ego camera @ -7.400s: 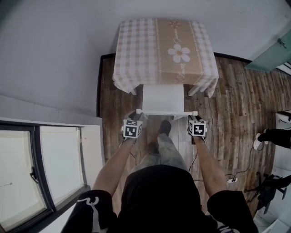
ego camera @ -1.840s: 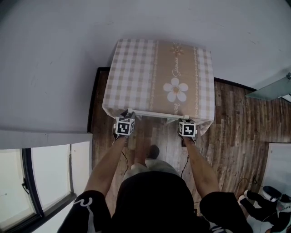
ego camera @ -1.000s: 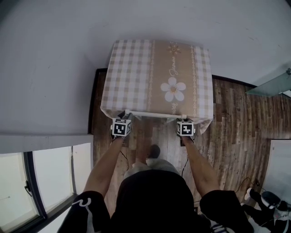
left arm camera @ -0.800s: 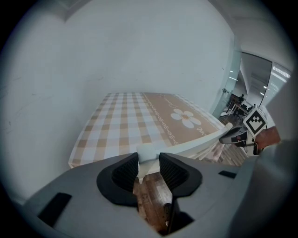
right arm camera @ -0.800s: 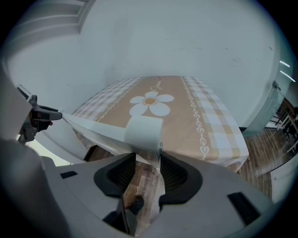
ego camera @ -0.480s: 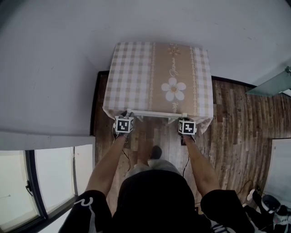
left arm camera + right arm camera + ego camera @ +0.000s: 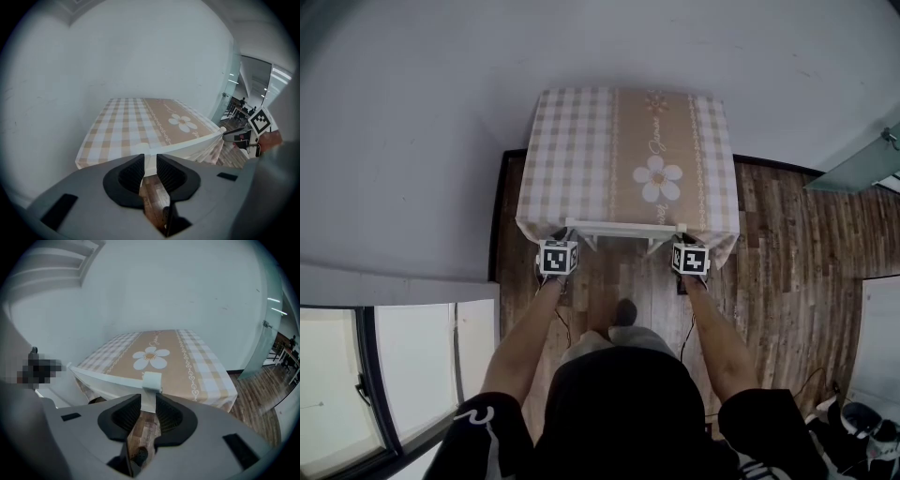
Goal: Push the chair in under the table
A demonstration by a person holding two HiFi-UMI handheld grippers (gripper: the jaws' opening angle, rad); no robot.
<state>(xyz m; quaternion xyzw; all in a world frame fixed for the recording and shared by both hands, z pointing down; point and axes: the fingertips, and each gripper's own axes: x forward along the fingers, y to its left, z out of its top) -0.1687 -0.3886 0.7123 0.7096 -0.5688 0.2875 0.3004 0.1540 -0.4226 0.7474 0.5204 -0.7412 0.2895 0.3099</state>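
The white chair is tucked under the table (image 7: 581, 150), which wears a checked cloth with a daisy; only the chair's top rail (image 7: 623, 228) shows at the near edge. My left gripper (image 7: 562, 238) sits at the rail's left post and my right gripper (image 7: 686, 240) at its right post. In the left gripper view the jaws (image 7: 150, 161) have just been closing, with a narrow gap and the white post in it. The right gripper view shows the same (image 7: 148, 401), the post's cap (image 7: 151, 380) just above the tips. I see no pad pressing on either post.
The table stands against a pale wall (image 7: 412, 141) on a wooden floor (image 7: 769, 244). My foot (image 7: 623, 312) is just behind the chair. A window (image 7: 394, 375) lies at lower left, a glass door (image 7: 862, 159) at right, and a cable (image 7: 682, 347) trails on the floor.
Since the earliest frame the chair has slid fully under the table. Over the last second both grippers have stayed at the rail's ends, shifting only slightly.
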